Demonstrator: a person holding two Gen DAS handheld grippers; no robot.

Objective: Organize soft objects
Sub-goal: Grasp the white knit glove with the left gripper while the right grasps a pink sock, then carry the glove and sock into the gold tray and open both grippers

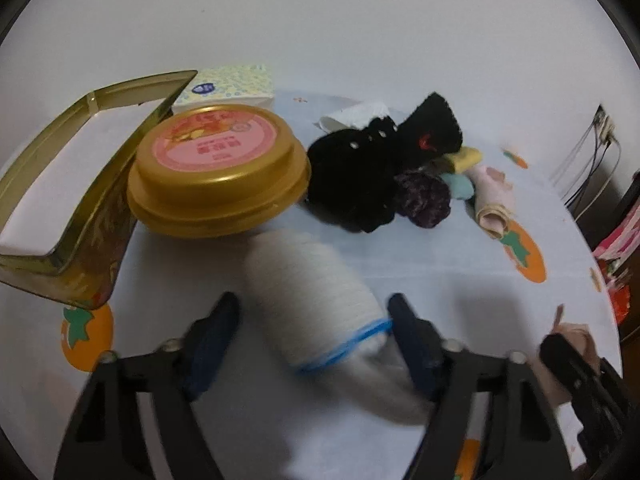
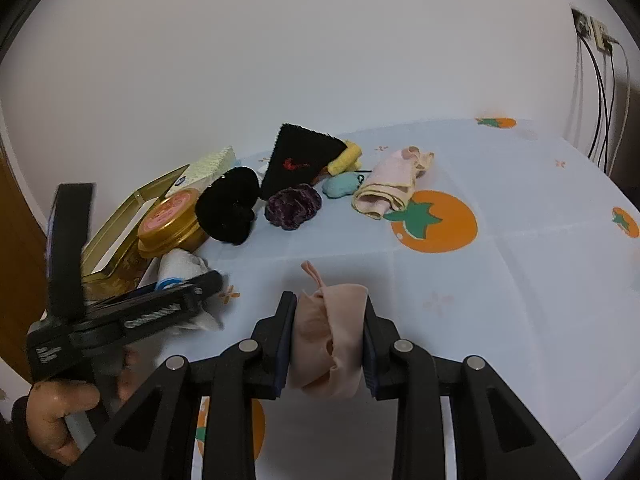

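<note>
My left gripper (image 1: 314,312) is open around a rolled white sock with a blue band (image 1: 316,304) lying on the tablecloth; its right finger touches the sock, the left stands apart. The sock also shows in the right wrist view (image 2: 178,266), beside the left gripper (image 2: 188,284). My right gripper (image 2: 330,308) is shut on a folded pale pink cloth (image 2: 330,336), held just above the table. A pile of soft things lies behind: black knits (image 1: 360,172), a purple scrunchie (image 2: 294,206), a teal piece (image 2: 340,184), a yellow piece (image 1: 464,160), a rolled pink cloth (image 2: 394,182).
An open gold tin box (image 1: 92,216) stands at the left, with a round gold tin with a pink lid (image 1: 216,168) beside it. A tissue pack (image 1: 228,84) sits behind them. Cables and sockets hang on the wall at the right (image 2: 600,92).
</note>
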